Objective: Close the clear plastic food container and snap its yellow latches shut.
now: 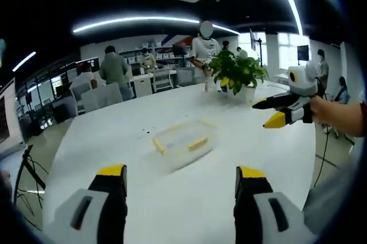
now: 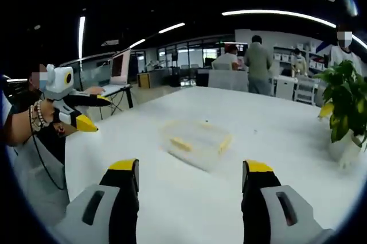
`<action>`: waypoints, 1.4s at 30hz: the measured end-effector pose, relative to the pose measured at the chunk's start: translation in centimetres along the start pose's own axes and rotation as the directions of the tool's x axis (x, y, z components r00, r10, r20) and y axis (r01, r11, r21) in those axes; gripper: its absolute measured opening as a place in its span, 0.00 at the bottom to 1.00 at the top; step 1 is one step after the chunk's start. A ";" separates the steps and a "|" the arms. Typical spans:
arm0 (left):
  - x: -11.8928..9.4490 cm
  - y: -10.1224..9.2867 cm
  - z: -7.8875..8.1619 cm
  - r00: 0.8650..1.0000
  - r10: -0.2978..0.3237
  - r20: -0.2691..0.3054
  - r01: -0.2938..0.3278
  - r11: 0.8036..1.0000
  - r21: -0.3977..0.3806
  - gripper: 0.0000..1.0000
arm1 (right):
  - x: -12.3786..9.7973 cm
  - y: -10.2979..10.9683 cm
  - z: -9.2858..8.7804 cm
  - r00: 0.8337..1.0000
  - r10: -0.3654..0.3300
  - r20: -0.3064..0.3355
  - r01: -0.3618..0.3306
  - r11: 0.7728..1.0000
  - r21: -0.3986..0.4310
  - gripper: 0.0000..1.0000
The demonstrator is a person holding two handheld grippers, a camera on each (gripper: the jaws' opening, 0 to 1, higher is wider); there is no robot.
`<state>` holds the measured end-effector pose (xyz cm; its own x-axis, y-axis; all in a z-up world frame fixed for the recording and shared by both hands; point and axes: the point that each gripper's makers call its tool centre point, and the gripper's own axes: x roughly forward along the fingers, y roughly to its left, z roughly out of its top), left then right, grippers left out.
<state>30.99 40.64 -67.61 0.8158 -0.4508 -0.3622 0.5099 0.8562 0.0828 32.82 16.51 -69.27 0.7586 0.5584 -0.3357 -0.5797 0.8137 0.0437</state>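
The clear plastic food container (image 1: 182, 143) sits on the white tabletop (image 1: 189, 198), its yellow latches (image 1: 198, 143) on the sides facing both cameras. In the left gripper view it lies straight ahead of the left hand-held gripper (image 1: 180, 189), whose jaws stand wide apart, released and holding nothing. In the right gripper view the container (image 2: 196, 142) lies ahead and slightly left of the right hand-held gripper (image 2: 192, 189), likewise spread and empty. Its long axis runs obliquely across both views. Neither gripper touches it; both hang well apart from it, about equally near as far as I can judge. A potted plant (image 1: 236, 73) stands beyond the container. Whether the lid is fully seated is too blurred to tell.
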 end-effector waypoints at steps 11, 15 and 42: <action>-7.1 -0.4 -4.3 0.999 -0.007 -0.051 0.007 1.000 -0.005 0.73 | -5.1 4.3 -1.7 0.999 -0.032 0.025 0.031 0.998 0.049 0.69; -8.9 0.1 -5.7 0.997 0.014 -0.071 -0.011 0.999 0.042 0.73 | -7.1 5.5 -3.7 0.999 -0.045 -0.016 0.046 0.998 0.045 0.68; -12.6 0.6 -14.2 0.980 -0.038 -0.197 0.033 0.999 -0.027 0.65 | -10.0 10.2 -11.1 0.983 -0.106 -0.148 0.128 0.981 0.145 0.64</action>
<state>17.18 50.41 -76.14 0.7261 -0.4245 -0.5409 0.5294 0.8471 0.0459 16.06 17.40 -75.90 0.7634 0.4387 -0.4742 -0.4286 0.8932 0.1362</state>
